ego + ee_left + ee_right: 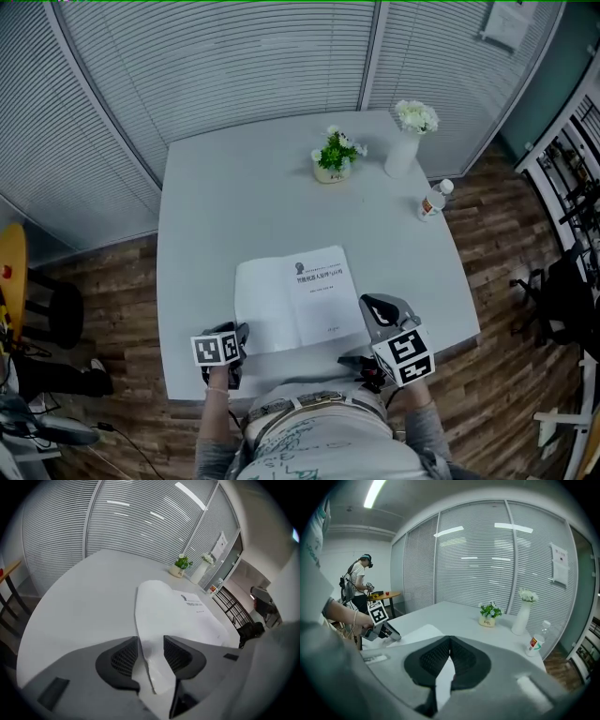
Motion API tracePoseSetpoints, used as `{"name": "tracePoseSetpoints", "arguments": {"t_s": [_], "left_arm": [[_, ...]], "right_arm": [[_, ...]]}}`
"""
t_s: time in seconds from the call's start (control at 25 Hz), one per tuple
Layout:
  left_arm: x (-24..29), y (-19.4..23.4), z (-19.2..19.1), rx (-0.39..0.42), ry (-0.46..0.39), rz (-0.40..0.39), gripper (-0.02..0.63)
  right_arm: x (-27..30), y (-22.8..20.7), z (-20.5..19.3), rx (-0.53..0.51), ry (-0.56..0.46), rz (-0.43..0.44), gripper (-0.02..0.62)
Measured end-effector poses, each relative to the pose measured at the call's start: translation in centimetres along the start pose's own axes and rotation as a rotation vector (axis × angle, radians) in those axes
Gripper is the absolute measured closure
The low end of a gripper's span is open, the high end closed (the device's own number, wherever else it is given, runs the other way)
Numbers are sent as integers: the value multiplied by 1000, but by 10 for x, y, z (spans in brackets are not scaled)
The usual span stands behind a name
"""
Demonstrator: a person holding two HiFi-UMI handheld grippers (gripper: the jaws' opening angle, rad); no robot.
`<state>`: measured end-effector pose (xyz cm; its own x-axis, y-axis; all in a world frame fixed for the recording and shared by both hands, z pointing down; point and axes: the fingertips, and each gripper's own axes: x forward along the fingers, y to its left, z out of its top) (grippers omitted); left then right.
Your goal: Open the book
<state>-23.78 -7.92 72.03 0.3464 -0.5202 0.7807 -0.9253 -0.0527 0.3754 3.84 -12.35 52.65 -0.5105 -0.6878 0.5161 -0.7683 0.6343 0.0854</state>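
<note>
The book [298, 300] lies open at the desk's [225, 187] 6 o'clock edge. The left gripper [151, 654], open, straddles the left page [157, 613] without pinching it, so the page may flop shut. The right gripper [450, 643] is closed at the book's 4 o'clock.

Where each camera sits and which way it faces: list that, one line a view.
Head view: on the person's head, looking down at the open white paper book on the white table; torso, left gripper, right gripper show.
Left gripper view: on the left gripper, along its parted fingers across the book.
Right gripper view: on the right gripper, past its closed fingers toward the grey slatted blinds; left gripper shows.
Shared: all three show the book.
</note>
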Motion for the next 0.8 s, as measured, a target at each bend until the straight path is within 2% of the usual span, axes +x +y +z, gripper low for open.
{"name": "tracePoseSetpoints", "arguments": {"t_s": [0.2, 0.4, 0.6, 0.8], "left_arm": [[-5, -16, 13, 32, -39, -35, 410], [-11, -37, 21, 81, -62, -52, 410], [-13, -57, 20, 155, -43, -84, 410], [-12, -68, 16, 173, -26, -113, 413]], "right_arm": [[4, 2, 1, -1, 5, 9, 594], [7, 7, -3, -7, 20, 25, 592], [11, 10, -9, -6, 33, 35, 593], [13, 12, -13, -1, 38, 41, 594]]}}
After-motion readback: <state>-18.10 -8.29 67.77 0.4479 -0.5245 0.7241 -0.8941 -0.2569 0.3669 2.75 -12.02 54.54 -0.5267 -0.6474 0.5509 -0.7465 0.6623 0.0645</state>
